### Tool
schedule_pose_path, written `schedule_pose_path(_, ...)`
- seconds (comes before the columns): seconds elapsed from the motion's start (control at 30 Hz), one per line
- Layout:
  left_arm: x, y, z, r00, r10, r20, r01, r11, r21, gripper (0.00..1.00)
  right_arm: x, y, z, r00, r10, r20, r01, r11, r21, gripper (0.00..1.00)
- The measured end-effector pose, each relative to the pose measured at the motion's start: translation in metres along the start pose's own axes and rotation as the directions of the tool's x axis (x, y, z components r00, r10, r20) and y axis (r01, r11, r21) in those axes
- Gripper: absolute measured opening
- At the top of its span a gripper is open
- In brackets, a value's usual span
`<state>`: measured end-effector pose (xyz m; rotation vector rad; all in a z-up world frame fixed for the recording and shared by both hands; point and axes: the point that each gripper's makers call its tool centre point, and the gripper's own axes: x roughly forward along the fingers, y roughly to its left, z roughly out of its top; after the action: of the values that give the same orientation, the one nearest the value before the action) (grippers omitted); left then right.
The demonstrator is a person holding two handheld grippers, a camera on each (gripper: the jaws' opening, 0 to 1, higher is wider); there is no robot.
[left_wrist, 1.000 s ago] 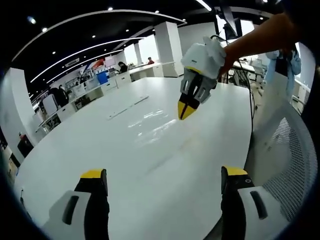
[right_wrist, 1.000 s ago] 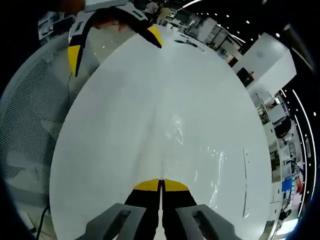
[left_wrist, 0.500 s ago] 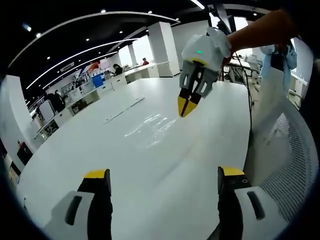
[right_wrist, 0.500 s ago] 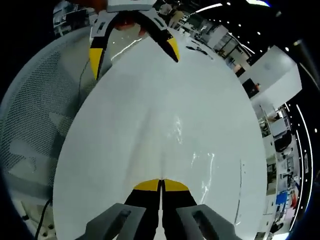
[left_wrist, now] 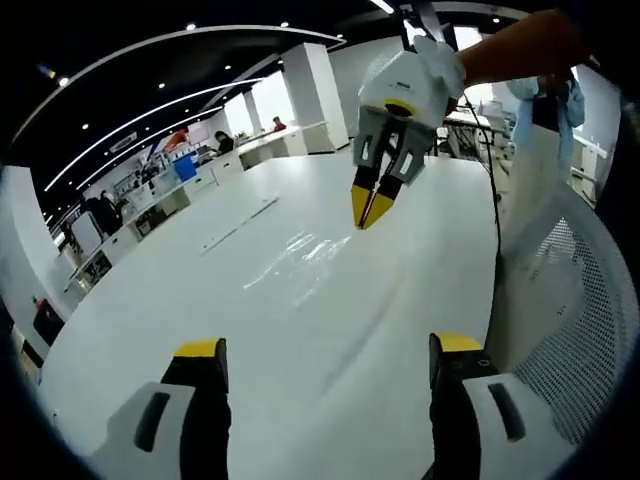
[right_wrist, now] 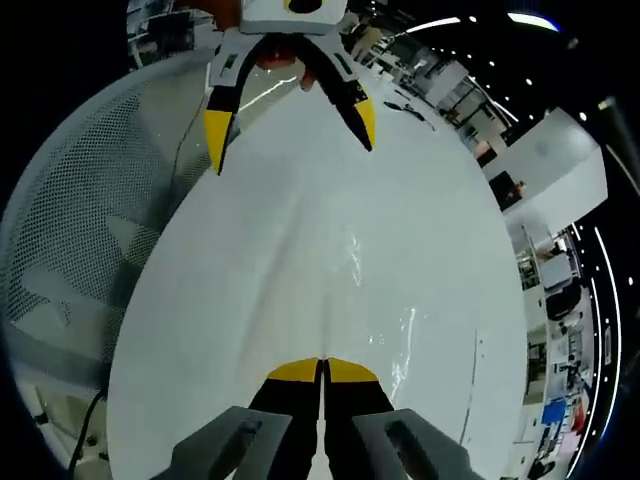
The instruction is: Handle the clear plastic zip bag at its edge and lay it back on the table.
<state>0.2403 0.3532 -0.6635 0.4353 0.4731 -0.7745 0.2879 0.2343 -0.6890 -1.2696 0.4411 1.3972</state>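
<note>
From my left hand-held gripper [left_wrist: 320, 365] I look along two yellow-tipped black jaws standing wide apart at the bottom of the frame, nothing between them. Ahead lies the broad, glossy white tabletop [left_wrist: 200, 300], rounded at its edge. On it, near the centre of the frame, the clear plastic zip bag [left_wrist: 295, 260] lies flat, a thin, wrinkled film that I pick out mostly by its glints. My right hand-held gripper [left_wrist: 372, 207] hangs in the upper middle of this frame, white-bodied with grey arms and yellow tips, a person's hand [left_wrist: 455, 70] on it; its tips are pressed together just above the bag's far edge (whether they pinch the film or only hover, I cannot tell). A long flat strip [left_wrist: 240, 224] lies on the tabletop further off, upper left of the bag. At the right edge stands a grey mesh chair back [left_wrist: 580, 330].

In the right gripper view, the right hand-held gripper [right_wrist: 322, 372] shows its jaws fully together at the bottom, and the bag [right_wrist: 390, 340] glitters just above and right of them. The left hand-held gripper [right_wrist: 290, 110] spreads wide at the top of the frame, and the mesh chair [right_wrist: 70, 260] curves along the left.
</note>
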Motion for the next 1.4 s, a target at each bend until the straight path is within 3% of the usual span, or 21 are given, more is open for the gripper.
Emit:
schedule_pose_path(0.9, 0.015, -0.012, -0.008, 0.997, -0.057, -0.049, 0.062, 0.992, 0.106, 0.63, -0.018, 0.01, 0.018, 1.0, 0.0, 0.006, 0.0, 0.995, -0.1, 0.0)
schedule_pose_path(1.3, 0.017, -0.014, -0.006, 0.997, -0.052, -0.062, 0.066, 0.965, 0.254, 0.39, -0.02, 0.018, 0.024, 1.0, 0.018, 0.015, -0.016, 0.993, -0.118, 0.0)
schedule_pose_path(1.4, 0.017, -0.013, -0.008, 0.996, -0.054, -0.069, 0.07, 0.963, 0.261, 0.36, -0.021, 0.02, 0.025, 0.999, 0.027, 0.02, -0.024, 0.993, -0.119, 0.0)
